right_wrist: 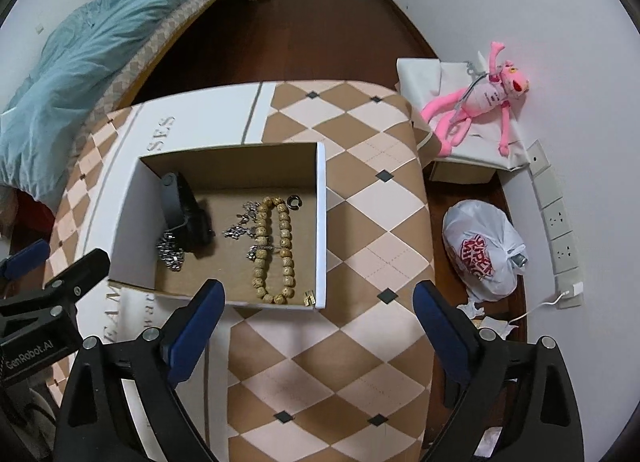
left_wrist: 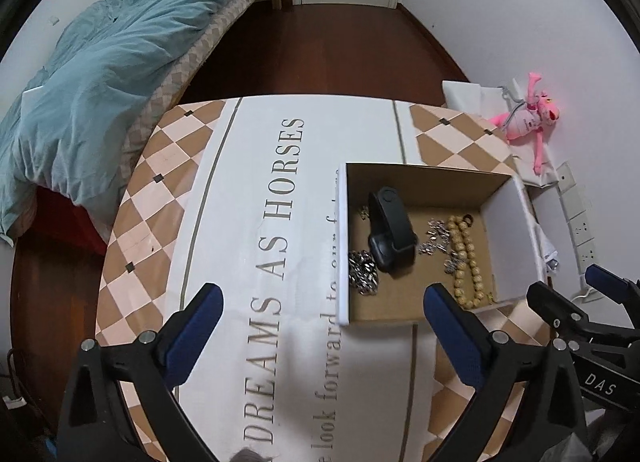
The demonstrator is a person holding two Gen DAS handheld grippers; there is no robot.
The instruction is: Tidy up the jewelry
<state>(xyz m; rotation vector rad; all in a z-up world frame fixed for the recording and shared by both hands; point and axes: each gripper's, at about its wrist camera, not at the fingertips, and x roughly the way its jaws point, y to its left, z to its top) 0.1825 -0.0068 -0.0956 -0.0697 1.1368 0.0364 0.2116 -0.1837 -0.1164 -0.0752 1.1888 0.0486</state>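
Both the left gripper (left_wrist: pixel 322 302) and right gripper (right_wrist: pixel 318 298) gape empty, the box (right_wrist: pixel 322 221) ahead between them, its beads (right_wrist: pixel 276 250) lengthwise nearer the right.

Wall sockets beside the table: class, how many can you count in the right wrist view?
4, in a row along the wall base: top, second, third, lowest. The white charger below may hide another.
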